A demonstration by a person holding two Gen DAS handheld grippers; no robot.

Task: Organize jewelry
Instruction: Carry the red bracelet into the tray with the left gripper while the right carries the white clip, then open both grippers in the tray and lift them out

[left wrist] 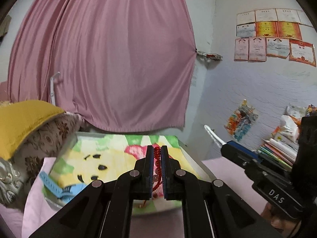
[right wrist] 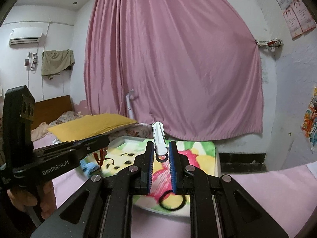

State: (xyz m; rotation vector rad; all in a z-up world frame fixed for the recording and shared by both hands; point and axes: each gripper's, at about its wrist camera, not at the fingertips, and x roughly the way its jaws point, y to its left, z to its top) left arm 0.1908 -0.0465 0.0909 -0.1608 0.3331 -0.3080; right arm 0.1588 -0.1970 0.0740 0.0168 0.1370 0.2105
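Observation:
My left gripper (left wrist: 157,148) is shut on a red bead bracelet (left wrist: 157,159), held above a tray with a cartoon bear print (left wrist: 111,150); the beads also hang below the left gripper in the right wrist view (right wrist: 100,155). My right gripper (right wrist: 160,145) is shut on a white hair clip (right wrist: 159,138), which sticks forward past the fingertips; the clip also shows in the left wrist view (left wrist: 213,133). A blue hair clip (left wrist: 59,188) lies at the tray's near left. A black hair tie (right wrist: 172,200) lies at the tray's near edge.
The tray (right wrist: 198,144) rests on a pink sheet (right wrist: 267,188). A yellow pillow (left wrist: 23,123) on patterned bedding sits left. A pink curtain (left wrist: 111,59) hangs behind. Books and packets (left wrist: 281,144) are stacked at the right by the wall.

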